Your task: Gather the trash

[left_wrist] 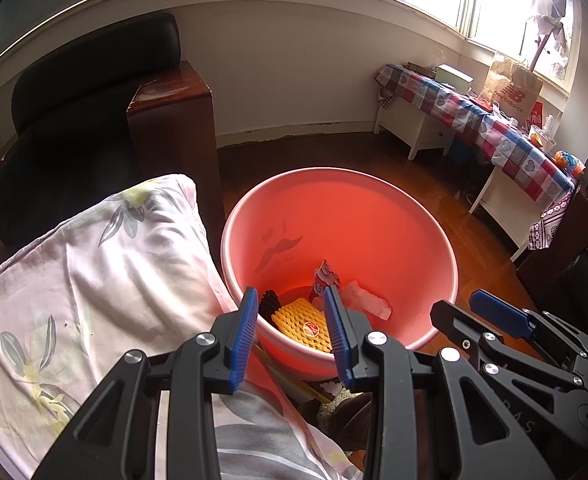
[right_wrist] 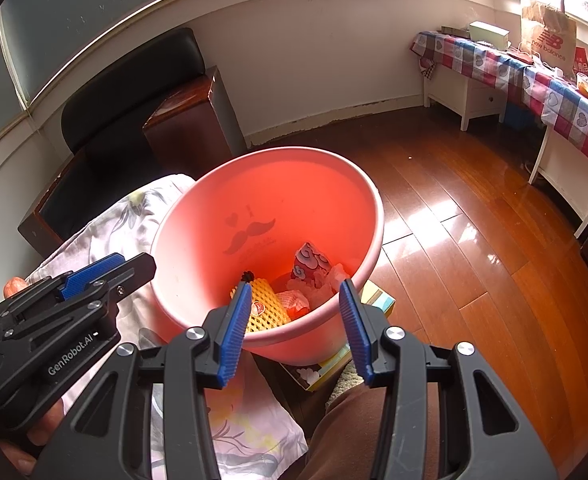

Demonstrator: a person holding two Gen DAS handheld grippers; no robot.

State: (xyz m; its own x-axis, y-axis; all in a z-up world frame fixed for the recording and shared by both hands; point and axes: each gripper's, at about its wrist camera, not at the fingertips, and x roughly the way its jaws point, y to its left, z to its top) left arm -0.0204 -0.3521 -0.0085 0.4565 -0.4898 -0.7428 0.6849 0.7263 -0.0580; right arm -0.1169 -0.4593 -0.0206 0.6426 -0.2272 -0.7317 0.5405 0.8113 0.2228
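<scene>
A pink plastic bucket (left_wrist: 373, 216) stands on the wooden floor; it also shows in the right wrist view (right_wrist: 198, 220). Inside lie a yellow foam net (left_wrist: 301, 320) (right_wrist: 264, 304), a patterned wrapper (left_wrist: 327, 278) (right_wrist: 309, 264), a black scrap (left_wrist: 270, 302) and crumpled clear plastic (left_wrist: 367, 302). My left gripper (left_wrist: 292, 340) is open and empty, over the bucket's near rim. My right gripper (right_wrist: 297, 328) is open and empty, also above the near rim. Each gripper shows in the other's view: the right one (left_wrist: 505, 316), the left one (right_wrist: 94, 276).
A floral pillow (left_wrist: 94, 280) lies left of the bucket. A dark armchair (left_wrist: 94, 100) stands behind it. A small box (right_wrist: 377, 304) sits on the floor by the bucket. A table with a checked cloth (left_wrist: 493, 128) and a paper bag (left_wrist: 513, 88) lines the right wall.
</scene>
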